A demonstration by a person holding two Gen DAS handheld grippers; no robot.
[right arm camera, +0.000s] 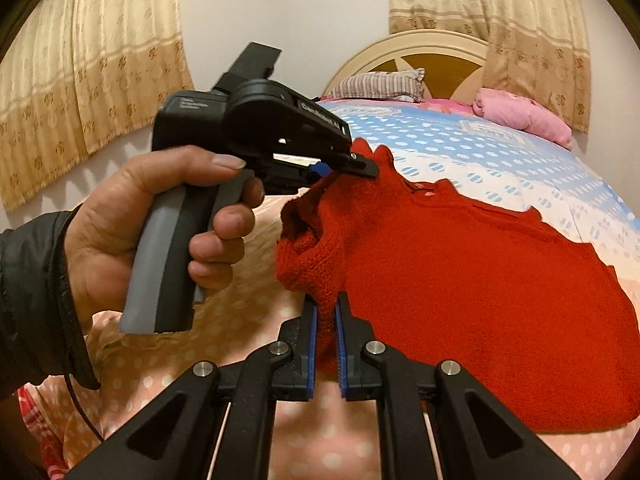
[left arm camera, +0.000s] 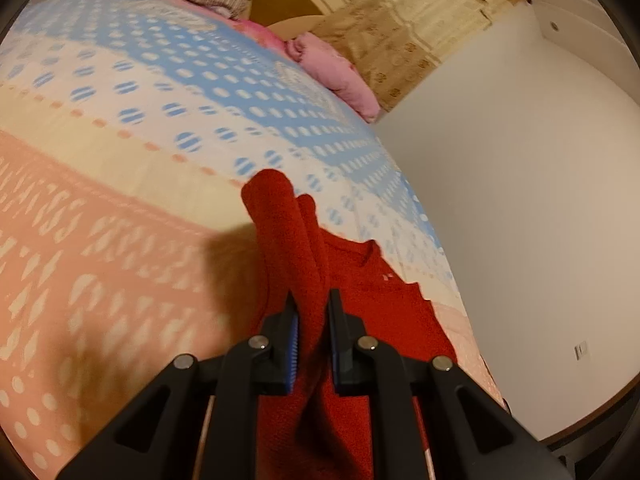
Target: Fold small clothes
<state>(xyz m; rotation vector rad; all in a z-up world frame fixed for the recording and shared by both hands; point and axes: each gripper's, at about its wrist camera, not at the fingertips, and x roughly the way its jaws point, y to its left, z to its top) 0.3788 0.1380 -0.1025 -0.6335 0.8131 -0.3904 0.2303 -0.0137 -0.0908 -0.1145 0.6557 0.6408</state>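
Observation:
A small red knit sweater lies on the bed, its left side lifted. In the right wrist view my right gripper is shut on a bunched edge of the sweater. The left gripper, held in a hand, is shut on another part of the lifted edge, higher and farther away. In the left wrist view the left gripper has a fold of the red sweater between its fingers, hanging up off the bedspread.
The bed has a pink, cream and blue dotted bedspread. A pink blanket and a striped pillow lie by the headboard. Curtains hang behind. A white wall is at the bed's right.

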